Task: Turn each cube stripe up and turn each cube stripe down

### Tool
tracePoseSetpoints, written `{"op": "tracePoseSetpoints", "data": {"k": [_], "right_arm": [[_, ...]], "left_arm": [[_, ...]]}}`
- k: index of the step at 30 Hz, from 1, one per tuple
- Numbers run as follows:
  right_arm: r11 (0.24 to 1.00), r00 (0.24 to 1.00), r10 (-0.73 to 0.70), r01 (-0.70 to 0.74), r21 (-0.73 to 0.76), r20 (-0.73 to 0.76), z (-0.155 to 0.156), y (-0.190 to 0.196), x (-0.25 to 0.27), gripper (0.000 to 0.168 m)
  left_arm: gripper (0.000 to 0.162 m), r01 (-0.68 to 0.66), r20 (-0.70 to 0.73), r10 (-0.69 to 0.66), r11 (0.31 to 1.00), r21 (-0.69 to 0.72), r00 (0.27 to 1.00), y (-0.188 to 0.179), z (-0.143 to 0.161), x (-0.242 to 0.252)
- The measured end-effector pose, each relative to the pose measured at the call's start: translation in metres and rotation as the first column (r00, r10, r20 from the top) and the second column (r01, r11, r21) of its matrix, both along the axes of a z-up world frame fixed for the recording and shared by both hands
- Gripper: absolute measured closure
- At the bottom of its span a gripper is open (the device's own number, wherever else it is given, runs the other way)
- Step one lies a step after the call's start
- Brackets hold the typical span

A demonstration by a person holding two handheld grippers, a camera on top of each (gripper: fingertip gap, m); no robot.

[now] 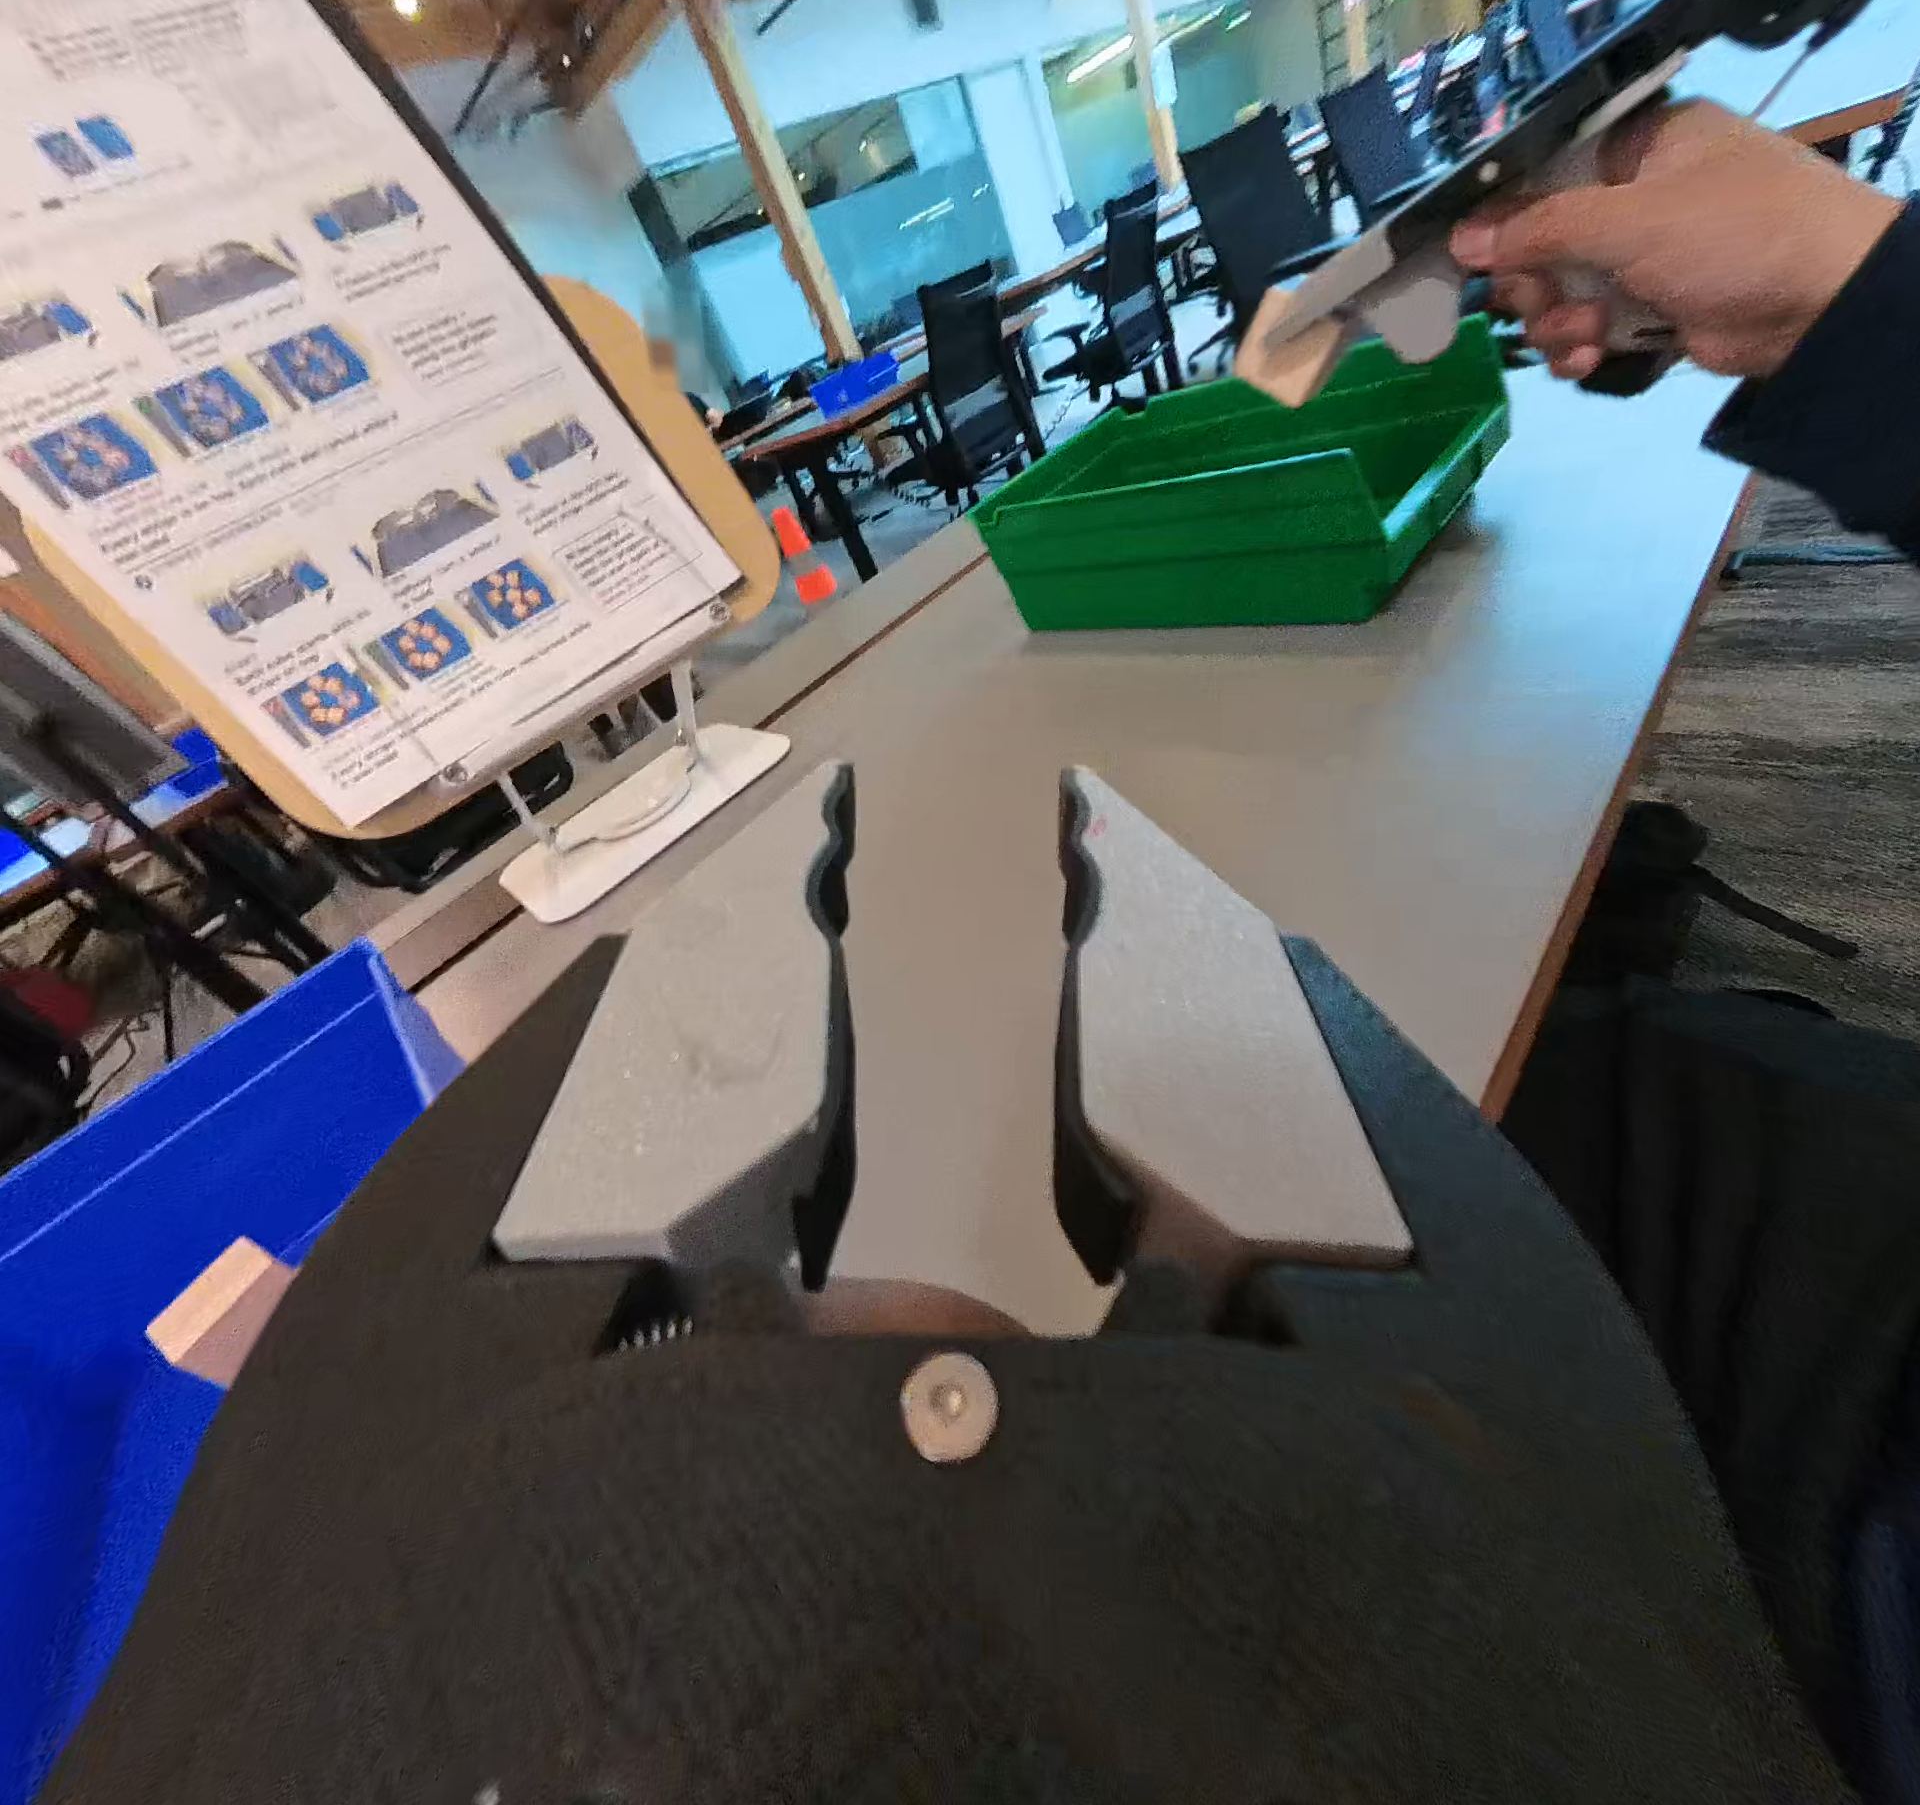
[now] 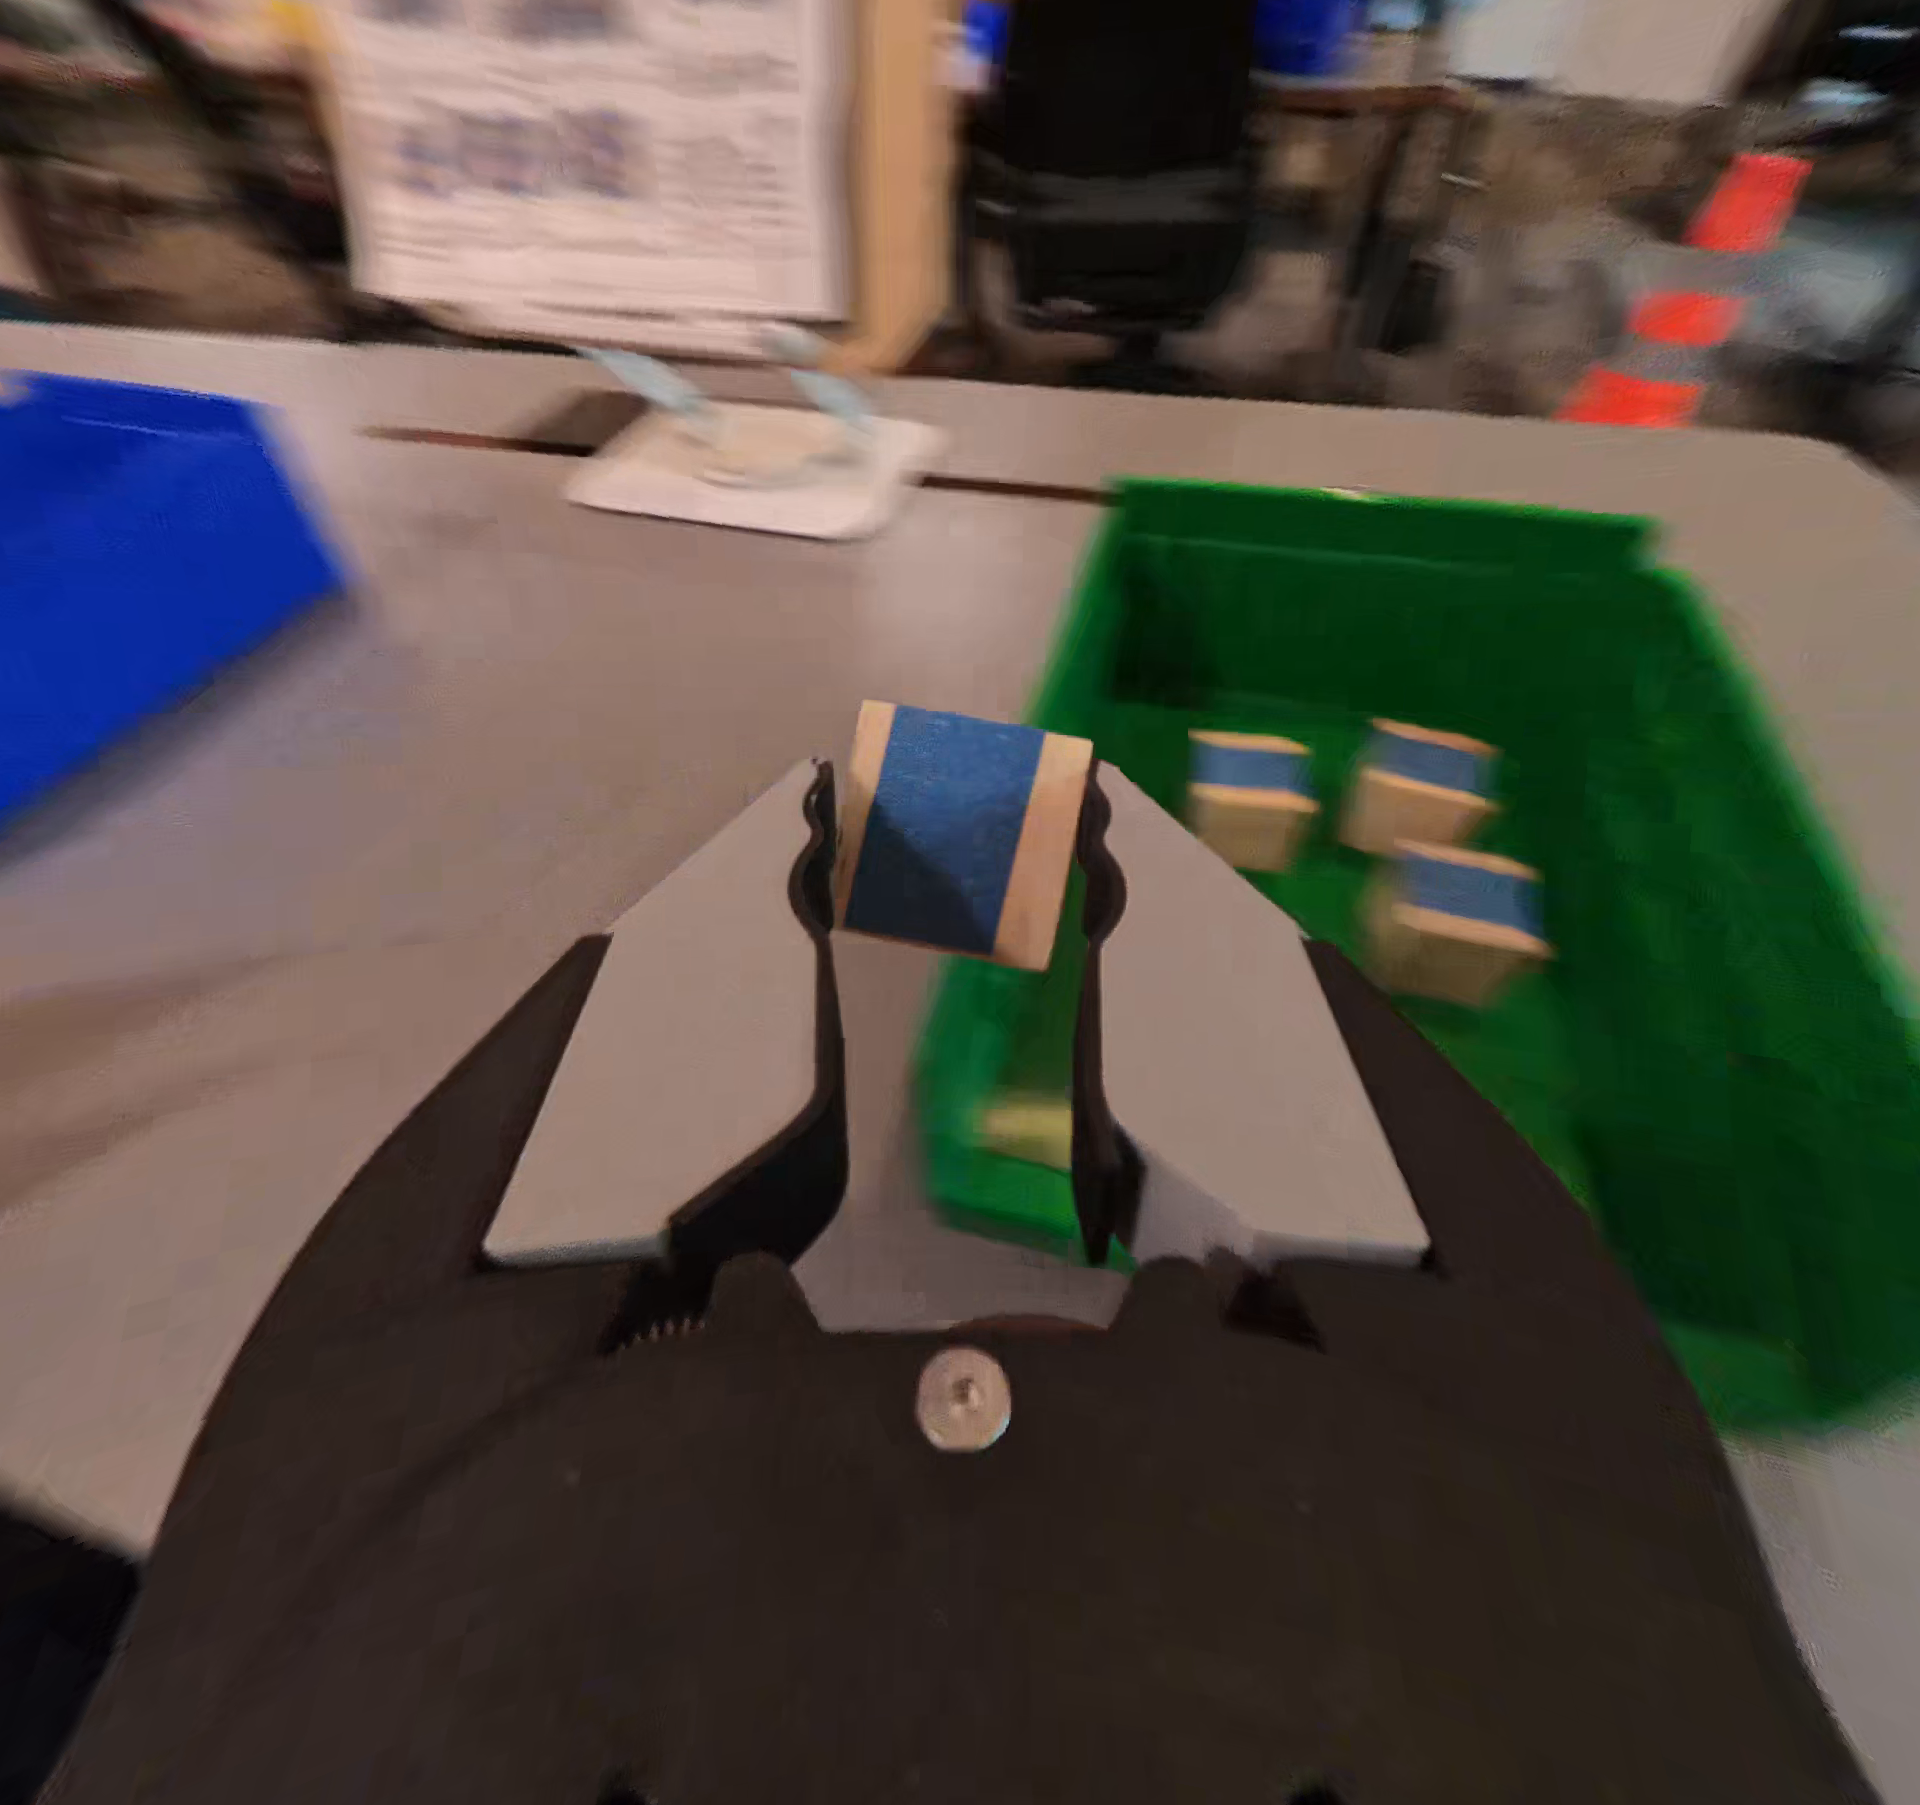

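green bin (image 2: 1766, 1028) on surface (image 2: 520, 716): three wooden cubes, blue stripes up, blurred | blue bin (image 1: 208, 1184): one plain wood cube (image 1: 213, 1308) partly seen | right gripper (image 2: 951, 820) clamped on cube (image 2: 961, 836), wide blue stripe facing camera, above green bin's near edge | left gripper (image 1: 956, 851) parted, empty, over surface

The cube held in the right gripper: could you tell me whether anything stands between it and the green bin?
Nothing visible does. The right gripper is shut on the striped cube, held in the air at the near left edge of the green bin. Three cubes sit farther in, with bare floor nearer the held one.
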State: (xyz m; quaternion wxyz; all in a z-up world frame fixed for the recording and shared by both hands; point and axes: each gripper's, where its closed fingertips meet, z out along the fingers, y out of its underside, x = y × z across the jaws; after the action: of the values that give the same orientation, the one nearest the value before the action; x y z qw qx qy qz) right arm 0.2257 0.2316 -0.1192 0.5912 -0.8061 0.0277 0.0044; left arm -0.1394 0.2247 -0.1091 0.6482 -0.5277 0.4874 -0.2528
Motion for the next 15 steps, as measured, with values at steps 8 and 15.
{"op": "tracePoseSetpoints", "data": {"k": [8,15], "right_arm": [[0.923,0.97,-0.193,0.23,-0.309,0.145,-0.09,0.003,0.098,0.123],[0.859,0.988,-0.123,0.155,-0.488,0.097,-0.112,0.056,0.114,0.123]], "left_arm": [[0.126,-0.044,-0.073,0.04,0.997,-0.057,0.997,0.013,-0.02,0.001],[0.126,-0.09,-0.044,0.085,0.988,-0.123,0.995,0.035,-0.021,-0.01]]}}
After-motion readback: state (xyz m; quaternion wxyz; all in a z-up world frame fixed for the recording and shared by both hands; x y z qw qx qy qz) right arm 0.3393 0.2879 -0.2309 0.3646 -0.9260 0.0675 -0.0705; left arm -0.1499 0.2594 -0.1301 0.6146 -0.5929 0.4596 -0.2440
